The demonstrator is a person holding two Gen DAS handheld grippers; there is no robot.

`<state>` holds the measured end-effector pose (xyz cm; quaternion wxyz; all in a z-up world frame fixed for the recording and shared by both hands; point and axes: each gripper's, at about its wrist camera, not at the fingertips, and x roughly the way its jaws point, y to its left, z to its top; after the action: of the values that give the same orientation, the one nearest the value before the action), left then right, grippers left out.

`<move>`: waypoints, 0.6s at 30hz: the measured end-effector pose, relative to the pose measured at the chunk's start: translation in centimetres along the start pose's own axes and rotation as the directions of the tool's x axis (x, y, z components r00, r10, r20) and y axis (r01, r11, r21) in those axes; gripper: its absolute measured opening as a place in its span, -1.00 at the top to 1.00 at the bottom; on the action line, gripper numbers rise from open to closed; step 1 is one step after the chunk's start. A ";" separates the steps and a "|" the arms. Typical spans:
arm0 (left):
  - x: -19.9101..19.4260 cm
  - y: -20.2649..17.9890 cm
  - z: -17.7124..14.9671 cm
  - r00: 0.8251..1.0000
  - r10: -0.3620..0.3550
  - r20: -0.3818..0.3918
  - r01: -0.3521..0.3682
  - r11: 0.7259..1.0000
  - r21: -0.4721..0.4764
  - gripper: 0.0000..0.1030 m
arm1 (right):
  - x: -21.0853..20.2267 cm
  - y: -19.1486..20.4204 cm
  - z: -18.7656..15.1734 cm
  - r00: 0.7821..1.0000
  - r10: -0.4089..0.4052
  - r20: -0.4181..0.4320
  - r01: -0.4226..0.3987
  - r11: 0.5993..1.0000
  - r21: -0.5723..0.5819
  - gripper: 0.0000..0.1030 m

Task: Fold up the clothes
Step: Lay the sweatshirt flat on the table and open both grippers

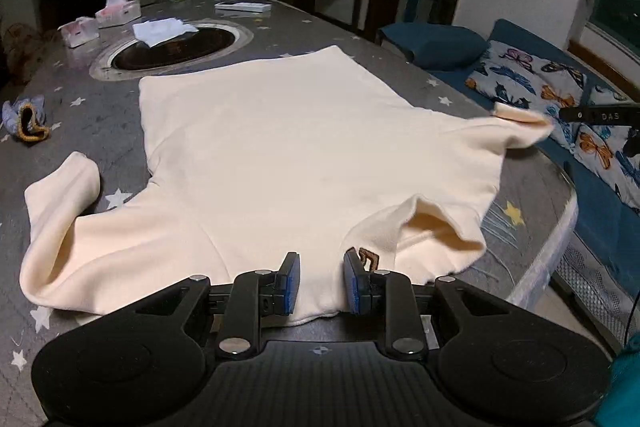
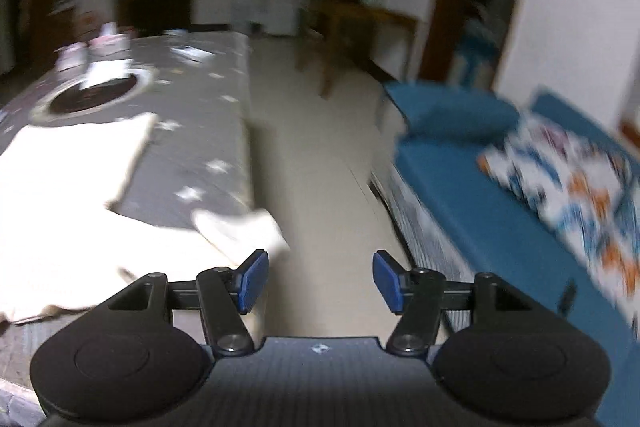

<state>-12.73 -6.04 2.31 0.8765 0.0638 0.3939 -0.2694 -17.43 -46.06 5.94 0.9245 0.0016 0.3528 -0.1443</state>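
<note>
Since the cream shirt lies spread flat on the desk, the left hand-held gripper straddles its collar at 6 o'clock, narrowly parted; the right hand-held gripper gapes wide, empty, near the sleeve at 3 o'clock.

Butterfly pillow – perhaps tissue boxes
</note>
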 end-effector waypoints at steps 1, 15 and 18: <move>-0.1 0.0 -0.1 1.000 -0.005 -0.005 0.005 1.000 0.000 0.48 | 0.2 -0.8 -0.4 1.000 -0.004 -0.016 0.004 0.999 0.038 -0.14; -1.1 1.5 2.6 0.999 -0.033 -0.003 0.033 0.999 -0.028 0.47 | 3.4 6.2 -0.5 0.984 0.176 -0.014 -0.175 0.960 -0.219 -0.12; -0.2 2.4 4.2 1.000 -0.009 0.010 0.010 0.999 -0.041 0.46 | 4.9 5.8 -0.4 0.996 0.093 -0.008 -0.092 0.964 -0.250 -0.13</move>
<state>-8.85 -5.23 5.08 0.8783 0.0425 0.3954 -0.2656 -12.70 -41.78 1.89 0.9236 -0.0989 0.3662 -0.0551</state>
